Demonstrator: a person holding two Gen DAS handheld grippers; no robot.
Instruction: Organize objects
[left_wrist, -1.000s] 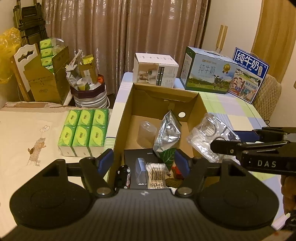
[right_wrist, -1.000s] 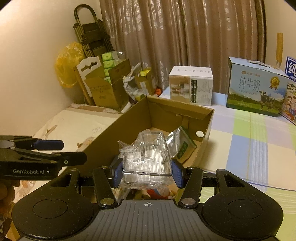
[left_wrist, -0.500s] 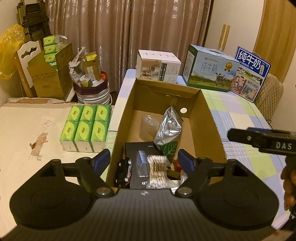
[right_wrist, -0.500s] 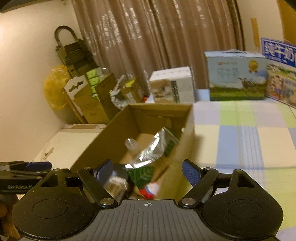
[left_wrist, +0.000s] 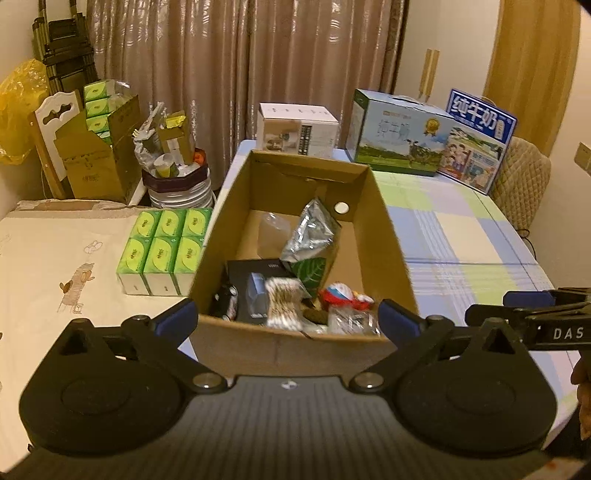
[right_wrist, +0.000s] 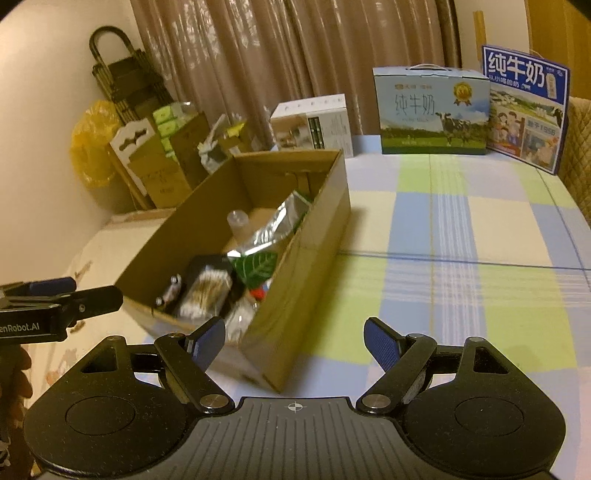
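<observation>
Both grippers wide apart and empty, left gripper (left_wrist: 286, 319), right gripper (right_wrist: 294, 341), near cardboard box (left_wrist: 384, 236)

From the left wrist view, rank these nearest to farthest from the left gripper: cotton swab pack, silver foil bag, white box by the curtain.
Left gripper, open:
1. Cotton swab pack, at the near end of the cardboard box.
2. Silver foil bag, mid-box, standing.
3. White box, beyond the cardboard box's far end.

Box wall (right_wrist: 295, 258) hides its lower contents.
</observation>
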